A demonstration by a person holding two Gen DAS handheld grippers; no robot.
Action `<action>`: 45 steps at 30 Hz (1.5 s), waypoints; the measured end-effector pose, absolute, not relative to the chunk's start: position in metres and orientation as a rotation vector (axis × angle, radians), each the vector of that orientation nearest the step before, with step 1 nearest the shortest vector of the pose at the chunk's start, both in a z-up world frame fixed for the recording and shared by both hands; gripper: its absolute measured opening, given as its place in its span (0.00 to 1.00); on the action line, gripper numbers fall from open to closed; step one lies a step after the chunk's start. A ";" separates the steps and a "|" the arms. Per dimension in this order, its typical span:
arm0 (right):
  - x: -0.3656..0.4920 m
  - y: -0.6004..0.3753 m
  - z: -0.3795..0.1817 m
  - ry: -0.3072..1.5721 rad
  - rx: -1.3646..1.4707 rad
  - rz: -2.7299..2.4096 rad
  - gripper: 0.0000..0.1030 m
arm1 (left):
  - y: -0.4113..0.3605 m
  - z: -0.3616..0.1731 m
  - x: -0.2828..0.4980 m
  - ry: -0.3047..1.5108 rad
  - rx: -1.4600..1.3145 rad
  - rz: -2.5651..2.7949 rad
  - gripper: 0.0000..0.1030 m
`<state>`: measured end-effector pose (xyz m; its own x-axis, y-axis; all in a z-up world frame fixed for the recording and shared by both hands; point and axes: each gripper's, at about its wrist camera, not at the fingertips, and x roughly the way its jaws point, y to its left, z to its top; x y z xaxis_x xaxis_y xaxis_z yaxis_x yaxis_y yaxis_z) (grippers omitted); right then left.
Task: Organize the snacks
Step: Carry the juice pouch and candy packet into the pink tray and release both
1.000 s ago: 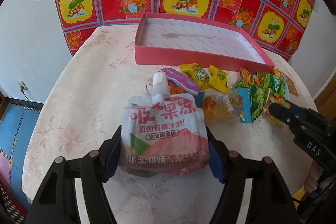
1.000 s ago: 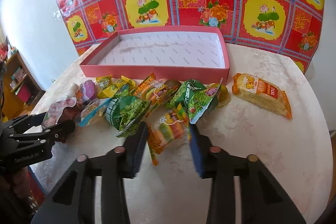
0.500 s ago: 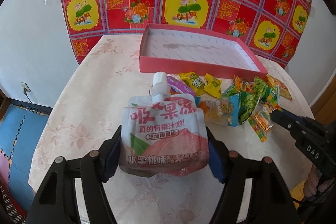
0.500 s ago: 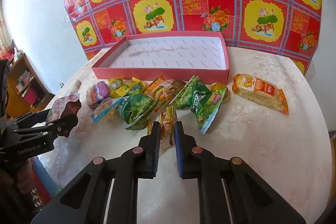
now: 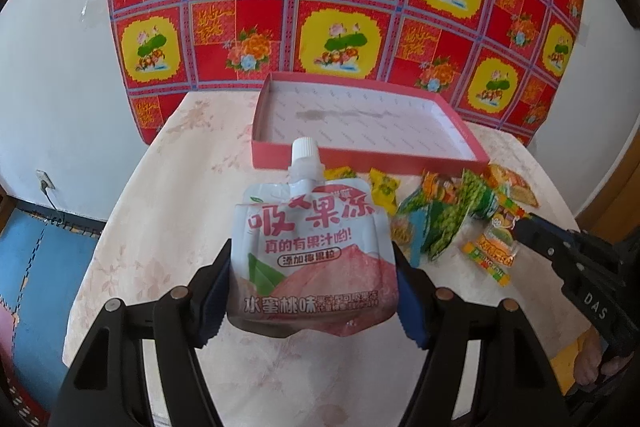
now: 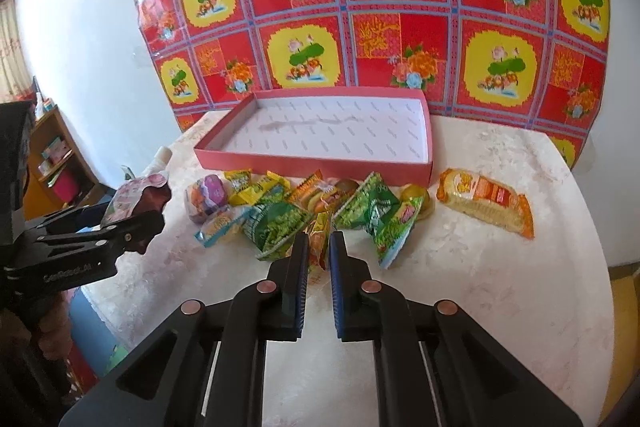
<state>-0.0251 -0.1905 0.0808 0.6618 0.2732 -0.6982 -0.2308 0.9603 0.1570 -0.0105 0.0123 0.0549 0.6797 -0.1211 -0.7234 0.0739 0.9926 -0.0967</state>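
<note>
Hard to read at the right tool [image 6: 318, 253]: only an orange sliver of a small snack packet [image 6: 318, 247] peeking between nearly closed pads, probably pinched. Seen from the left, same packet [image 5: 490, 255] crinkly and striped at that tool's tip. Left tool [image 5: 312, 291] raised above the worktop [image 5: 168, 211], pads clamped on both side edges of a glossy white-and-pink jelly pouch [image 5: 310, 251], spout up, base hanging free. Behind, a shallow pink cardboard tray [image 6: 312, 163] with white lining. Foil packets heaped just in front of it.
</note>
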 end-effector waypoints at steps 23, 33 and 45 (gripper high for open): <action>0.048 -0.211 0.129 0.742 0.103 0.270 0.11 | -0.003 0.107 0.067 0.737 -0.033 -0.165 0.71; 0.091 -0.217 0.133 0.739 0.142 0.260 0.11 | -0.008 0.112 0.101 0.736 -0.021 -0.162 0.71; 0.135 -0.218 0.108 0.779 0.205 0.238 0.11 | -0.013 0.082 0.146 0.817 -0.043 -0.160 0.71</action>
<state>0.1352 -0.2184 0.1083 0.6873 0.2863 -0.6676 -0.1354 0.9534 0.2695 0.1462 -0.0128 0.0819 0.6727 -0.1585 -0.7227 0.1255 0.9871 -0.0996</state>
